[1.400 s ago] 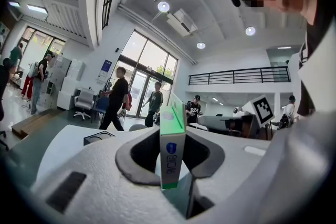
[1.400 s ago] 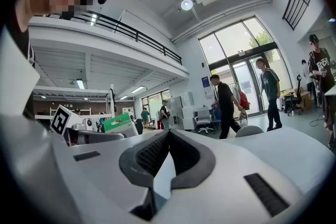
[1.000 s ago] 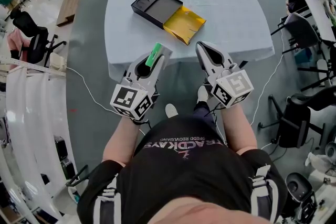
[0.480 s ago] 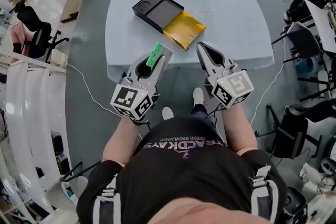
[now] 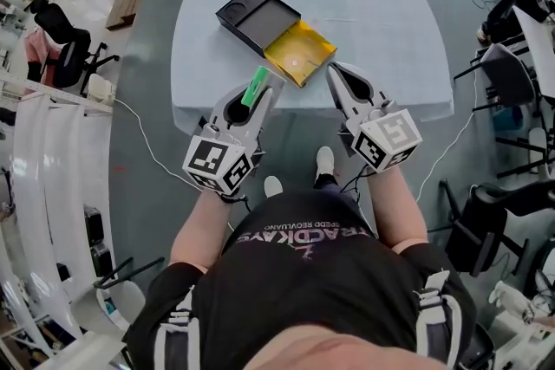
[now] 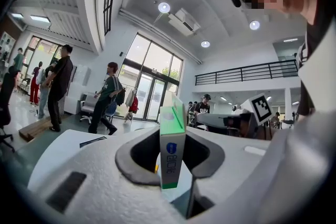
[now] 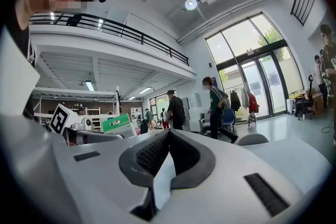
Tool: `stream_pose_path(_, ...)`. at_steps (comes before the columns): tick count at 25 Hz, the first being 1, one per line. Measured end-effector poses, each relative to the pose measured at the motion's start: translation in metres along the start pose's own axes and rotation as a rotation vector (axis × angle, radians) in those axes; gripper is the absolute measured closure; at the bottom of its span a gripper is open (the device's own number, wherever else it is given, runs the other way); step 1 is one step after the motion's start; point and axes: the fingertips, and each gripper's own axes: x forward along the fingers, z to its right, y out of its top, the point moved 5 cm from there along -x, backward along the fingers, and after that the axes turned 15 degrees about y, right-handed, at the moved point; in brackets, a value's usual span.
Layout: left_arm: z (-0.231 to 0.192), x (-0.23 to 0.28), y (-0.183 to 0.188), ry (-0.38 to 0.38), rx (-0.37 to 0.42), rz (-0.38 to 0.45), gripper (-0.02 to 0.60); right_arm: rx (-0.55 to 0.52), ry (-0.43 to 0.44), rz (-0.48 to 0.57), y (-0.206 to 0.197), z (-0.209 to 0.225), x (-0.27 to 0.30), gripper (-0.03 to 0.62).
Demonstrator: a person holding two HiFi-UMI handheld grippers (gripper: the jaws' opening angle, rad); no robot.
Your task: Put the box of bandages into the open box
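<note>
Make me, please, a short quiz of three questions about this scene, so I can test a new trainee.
1. True or false: the box of bandages already lies inside the open box.
2. Choose one: what stands between the fingers of the left gripper? A) nothing B) the box of bandages C) a cable
3. Short answer: which gripper holds nothing?

Key
1. False. It is held up in front of the table edge, not in the open box.
2. B
3. The right gripper. Its fingers are together with nothing between them.
</note>
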Motion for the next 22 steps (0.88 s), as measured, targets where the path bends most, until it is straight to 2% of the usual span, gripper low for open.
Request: stream_pose_path(22,0.031,0.049,0.001,0.105,0.011,0.005,0.480,0.018,0.095,0.018,0.009,0.073,-0.003,0.583)
